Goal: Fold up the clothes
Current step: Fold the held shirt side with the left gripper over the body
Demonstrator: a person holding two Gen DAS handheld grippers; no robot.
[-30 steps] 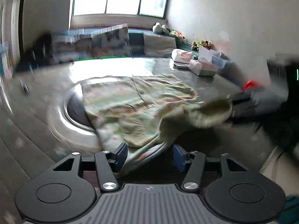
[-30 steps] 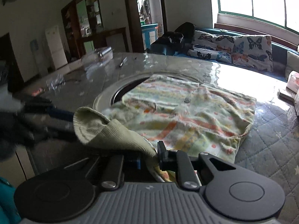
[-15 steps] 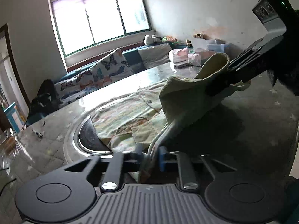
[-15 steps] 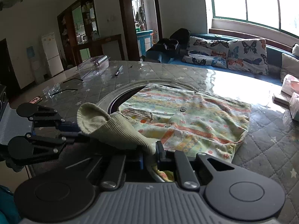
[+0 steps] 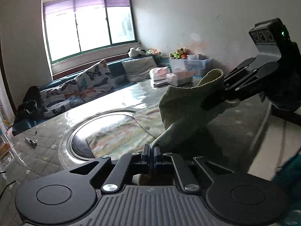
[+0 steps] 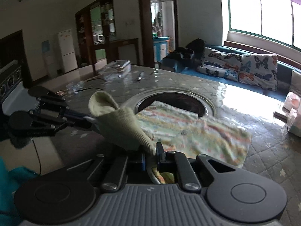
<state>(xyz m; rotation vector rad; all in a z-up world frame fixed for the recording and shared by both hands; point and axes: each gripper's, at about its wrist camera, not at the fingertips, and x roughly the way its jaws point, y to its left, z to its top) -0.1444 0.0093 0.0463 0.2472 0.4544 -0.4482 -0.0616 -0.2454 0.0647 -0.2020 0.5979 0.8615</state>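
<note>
A pale green patterned shirt [image 6: 191, 131] lies on the quilted table [image 6: 267, 162], partly over a round metal ring [image 6: 175, 96]. Its ribbed pale green edge [image 6: 120, 126] is lifted off the table between both grippers. My left gripper [image 5: 152, 153] is shut on this edge, and it also shows in the right wrist view [image 6: 88, 121]. My right gripper [image 6: 151, 155] is shut on the same edge, and it also shows in the left wrist view [image 5: 216, 101]. The shirt [image 5: 120, 133] trails back onto the table.
A pen [image 5: 31, 141] lies on the table at the left. Boxes and packets [image 5: 175, 76] stand at the table's far right. A clear plastic box [image 6: 120, 67] sits at the far end. A sofa with butterfly cushions [image 6: 242, 66] runs under the window.
Both grippers have lifted the shirt's ribbed edge higher and pulled it toward the table's near side. The left gripper, open a second ago, has closed on the cloth.
</note>
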